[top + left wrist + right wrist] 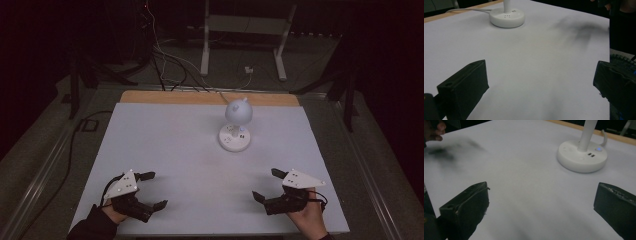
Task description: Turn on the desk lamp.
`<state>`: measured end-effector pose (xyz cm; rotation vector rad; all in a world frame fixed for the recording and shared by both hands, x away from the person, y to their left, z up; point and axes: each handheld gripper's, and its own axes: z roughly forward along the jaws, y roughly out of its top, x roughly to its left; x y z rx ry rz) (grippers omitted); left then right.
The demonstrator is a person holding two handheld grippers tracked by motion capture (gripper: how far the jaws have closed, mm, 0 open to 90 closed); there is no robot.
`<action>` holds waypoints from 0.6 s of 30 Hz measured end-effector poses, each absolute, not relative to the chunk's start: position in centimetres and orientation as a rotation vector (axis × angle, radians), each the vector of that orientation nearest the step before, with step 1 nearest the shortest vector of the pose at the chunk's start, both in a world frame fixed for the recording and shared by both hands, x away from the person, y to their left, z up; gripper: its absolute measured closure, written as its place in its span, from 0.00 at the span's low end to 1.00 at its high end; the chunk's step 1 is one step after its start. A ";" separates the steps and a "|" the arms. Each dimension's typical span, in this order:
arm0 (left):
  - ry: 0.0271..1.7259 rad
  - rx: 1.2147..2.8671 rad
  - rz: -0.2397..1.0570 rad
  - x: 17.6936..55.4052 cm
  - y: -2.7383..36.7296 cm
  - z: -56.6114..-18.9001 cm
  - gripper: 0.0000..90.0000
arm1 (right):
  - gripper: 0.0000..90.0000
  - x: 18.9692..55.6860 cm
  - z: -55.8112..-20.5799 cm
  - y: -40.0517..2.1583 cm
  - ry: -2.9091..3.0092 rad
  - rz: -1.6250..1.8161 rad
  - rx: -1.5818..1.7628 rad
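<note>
White desk lamp [235,125] with round base and globe head: stands upright on the pale grey table sheet [175,145], toward its far edge, cord trailing off behind. Left gripper [150,191], black, two-jaw: well short of the lamp, on its near left, jaws spread wide, holding nothing. Right gripper [266,185], black, two-jaw: near right of the lamp, well apart from it, jaws likewise spread and empty.

A desk lamp [235,127] stands on the table [165,145] toward its far edge, slightly right of centre. Near the front edge, the left gripper [154,190] and right gripper [268,185] sit well apart, each facing inward, the lamp beyond and between them.
</note>
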<state>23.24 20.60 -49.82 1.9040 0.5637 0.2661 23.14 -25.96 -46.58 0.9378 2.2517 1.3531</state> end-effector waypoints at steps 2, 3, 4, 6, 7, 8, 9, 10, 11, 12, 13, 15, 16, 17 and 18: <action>0.564 1.906 0.264 23.2 20.6 -49.8 0.00 | 0.00 23.2 -46.4 -25.9 2.253 1.356 0.938; 0.565 1.906 0.265 23.3 20.6 -49.8 0.00 | 0.00 23.2 -46.3 -25.8 2.252 1.355 0.938; 0.564 1.903 0.265 23.3 20.6 -49.8 0.00 | 0.00 23.2 -46.2 -25.7 2.250 1.350 0.935; 0.566 1.905 0.264 23.2 20.6 -49.8 0.00 | 0.00 23.3 -45.9 -25.5 2.252 1.352 0.935; 0.565 1.910 0.263 23.2 20.6 -49.8 0.00 | 0.00 23.4 -45.7 -25.3 2.253 1.354 0.930; 0.565 1.910 0.263 23.2 20.6 -49.8 0.00 | 0.00 23.5 -45.6 -25.2 2.250 1.359 0.932; 0.563 1.909 0.263 23.2 20.6 -49.8 0.00 | 0.00 23.6 -45.5 -25.1 2.247 1.359 0.929; 0.560 1.906 0.264 23.2 20.6 -49.8 0.00 | 0.00 23.6 -45.5 -25.1 2.247 1.359 0.929; 0.561 1.905 0.261 23.2 20.6 -49.8 0.00 | 0.00 23.7 -45.4 -25.1 2.244 1.354 0.920; 0.559 1.906 0.263 23.2 20.6 -49.8 0.00 | 0.00 23.8 -45.3 -25.0 2.240 1.353 0.917; 0.557 1.906 0.262 23.2 20.6 -49.8 0.00 | 0.00 24.0 -45.0 -24.8 2.237 1.353 0.916; 0.555 1.903 0.262 23.2 20.6 -49.8 0.00 | 0.00 24.2 -44.8 -24.6 2.230 1.349 0.911; 0.556 1.899 0.260 23.2 20.6 -49.8 0.00 | 0.00 24.3 -44.7 -24.6 2.232 1.353 0.909; 0.561 1.900 0.260 23.2 20.6 -49.8 0.00 | 0.00 24.3 -44.6 -24.5 2.229 1.355 0.911; 0.561 1.900 0.260 23.2 20.6 -49.8 0.00 | 0.00 24.4 -44.5 -24.4 2.229 1.349 0.907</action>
